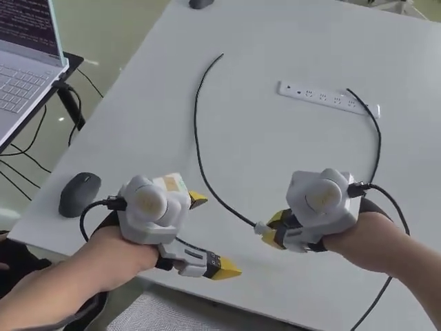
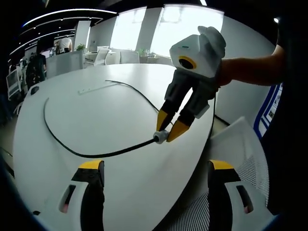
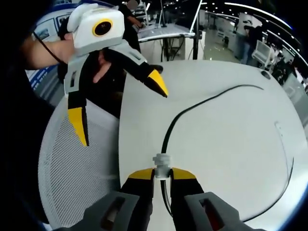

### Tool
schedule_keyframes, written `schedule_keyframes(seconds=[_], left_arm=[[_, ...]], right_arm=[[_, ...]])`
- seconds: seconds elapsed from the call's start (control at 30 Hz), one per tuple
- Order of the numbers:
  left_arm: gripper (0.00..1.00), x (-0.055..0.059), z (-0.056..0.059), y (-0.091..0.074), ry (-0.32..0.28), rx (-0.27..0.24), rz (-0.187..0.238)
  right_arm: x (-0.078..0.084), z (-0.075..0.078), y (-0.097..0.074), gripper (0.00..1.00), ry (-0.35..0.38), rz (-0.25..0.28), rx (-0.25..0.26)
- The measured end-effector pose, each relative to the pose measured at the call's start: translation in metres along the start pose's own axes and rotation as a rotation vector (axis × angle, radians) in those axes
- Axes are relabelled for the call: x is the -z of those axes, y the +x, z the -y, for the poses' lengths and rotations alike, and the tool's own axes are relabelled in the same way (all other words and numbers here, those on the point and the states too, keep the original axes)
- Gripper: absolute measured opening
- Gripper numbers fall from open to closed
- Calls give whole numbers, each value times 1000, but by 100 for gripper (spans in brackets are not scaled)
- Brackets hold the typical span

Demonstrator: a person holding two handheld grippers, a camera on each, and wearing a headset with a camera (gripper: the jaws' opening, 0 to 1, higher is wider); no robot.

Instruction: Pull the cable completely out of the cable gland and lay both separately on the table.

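Observation:
A white cable gland (image 1: 261, 227) sits on the end of a long black cable (image 1: 198, 138) that curves away across the white table (image 1: 275, 152). My right gripper (image 1: 270, 232) is shut on the gland near the table's front edge. In the right gripper view the gland (image 3: 161, 165) pokes up between the closed yellow tips of the right gripper (image 3: 161, 174), and the cable (image 3: 192, 108) runs on from it. My left gripper (image 1: 212, 234) stands wide open to the left of the gland, holding nothing. In the left gripper view the gland (image 2: 159, 137) lies ahead of the left gripper (image 2: 155, 166).
A white power strip (image 1: 327, 98) lies at the back right with its own black lead (image 1: 377, 141). A dark mouse (image 1: 79, 194) rests near the table's left edge, beside a laptop (image 1: 24, 55). A mesh chair (image 3: 77, 168) stands below the table's front edge.

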State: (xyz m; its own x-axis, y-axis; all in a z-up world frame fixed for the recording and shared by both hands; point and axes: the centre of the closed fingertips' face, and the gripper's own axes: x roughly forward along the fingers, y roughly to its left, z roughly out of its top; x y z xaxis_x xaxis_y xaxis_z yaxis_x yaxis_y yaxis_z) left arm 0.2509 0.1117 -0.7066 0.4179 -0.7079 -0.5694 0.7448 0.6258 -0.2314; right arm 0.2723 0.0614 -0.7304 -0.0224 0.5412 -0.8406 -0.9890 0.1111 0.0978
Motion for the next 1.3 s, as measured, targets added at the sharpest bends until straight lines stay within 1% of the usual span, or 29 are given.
schedule_keyframes(seconds=[0.03,0.07,0.17,0.23,0.33,0.47,0.53,0.6,0.7,0.77,0.8,0.9,1.03,1.13,1.23,1.3], left_arm=[[89,-1,1,0,4,1,-1],[89,-4,4,2,14,3,0],[88,-13,9,5,26,8,6],[88,-17,11,6,28,12,10],[87,-22,16,10,27,19,12],[85,-29,24,14,31,34,24],[85,-33,28,17,45,44,29],[84,-34,30,20,50,49,24],[84,-37,36,25,58,68,30],[82,-39,42,29,66,86,24],[81,-39,43,30,68,89,24],[80,-41,50,35,93,105,19],[77,-40,55,40,117,129,8],[73,-41,58,42,120,149,10],[67,-42,60,43,110,167,7],[66,-44,62,44,106,174,14]], right_arm=[[0,0,-2,6,5,7,-1],[1,-1,-5,6,6,11,-4],[4,-6,-12,6,-16,11,-11],[4,-6,-18,6,-35,22,-3],[6,-8,-26,6,-40,32,-6],[10,-12,-32,6,-62,29,-12],[12,-16,-36,6,-80,25,-16],[13,-18,-40,6,-98,23,-17],[13,-22,-46,6,-116,23,-24],[14,-25,-50,6,-132,18,-27],[14,-25,-51,6,-137,18,-27],[15,-27,-56,6,-154,19,-31],[17,-29,-57,6,-180,17,-35],[19,-32,-58,6,-207,8,-40],[19,-33,-58,6,-222,5,-44],[19,-33,-58,6,-227,5,-45]])
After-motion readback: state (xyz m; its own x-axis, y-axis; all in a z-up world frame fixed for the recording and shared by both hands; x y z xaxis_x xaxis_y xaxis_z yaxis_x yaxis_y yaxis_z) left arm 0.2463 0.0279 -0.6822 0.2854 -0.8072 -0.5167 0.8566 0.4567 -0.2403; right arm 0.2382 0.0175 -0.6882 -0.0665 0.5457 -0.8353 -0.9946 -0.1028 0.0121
